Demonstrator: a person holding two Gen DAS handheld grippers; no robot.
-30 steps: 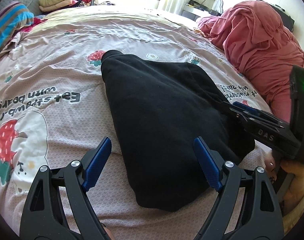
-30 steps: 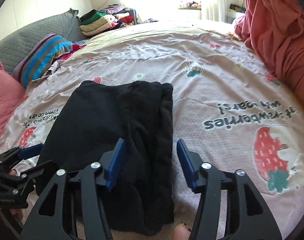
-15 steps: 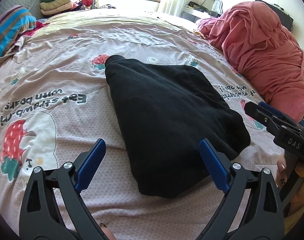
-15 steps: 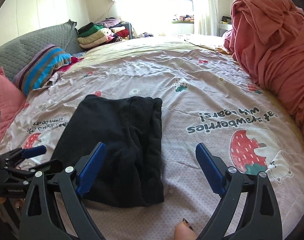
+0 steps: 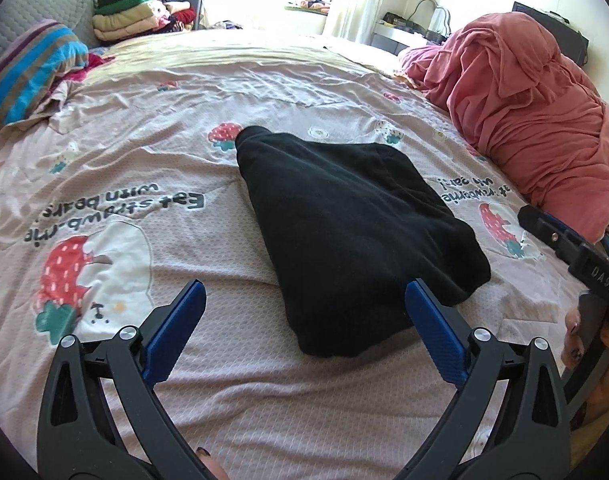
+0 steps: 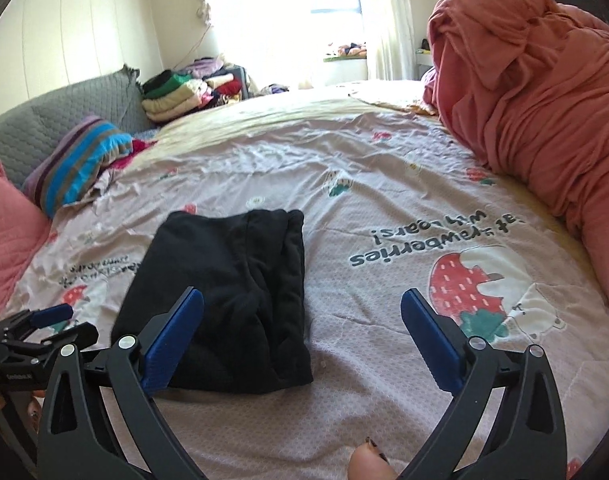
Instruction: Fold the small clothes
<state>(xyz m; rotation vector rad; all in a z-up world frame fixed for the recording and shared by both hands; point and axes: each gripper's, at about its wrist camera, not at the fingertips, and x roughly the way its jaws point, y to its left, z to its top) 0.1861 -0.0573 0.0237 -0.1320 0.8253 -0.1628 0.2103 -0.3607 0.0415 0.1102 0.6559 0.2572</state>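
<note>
Item: folded black garment [image 5: 356, 240] on bed [image 5: 144, 168], long axis running away from me, just ahead of my left claw [image 5: 304, 332] and ahead-left of my right claw [image 6: 302, 332]; both gape wide, empty.

Garment [image 5: 356, 240] on bedspread [image 5: 144, 160], centre.

The folded black garment [image 5: 356, 240] in front of me is soft, matt, fleecy cloth. It lies on a pinkish strawberry-print bedspread [image 5: 152, 152] of fine dimpled weave. My left gripper [image 5: 304, 320] and right gripper [image 6: 302, 324] are matt black plastic with ribbed blue pads [image 5: 176, 332] and shiny metal rivets [image 5: 127, 333].
</note>
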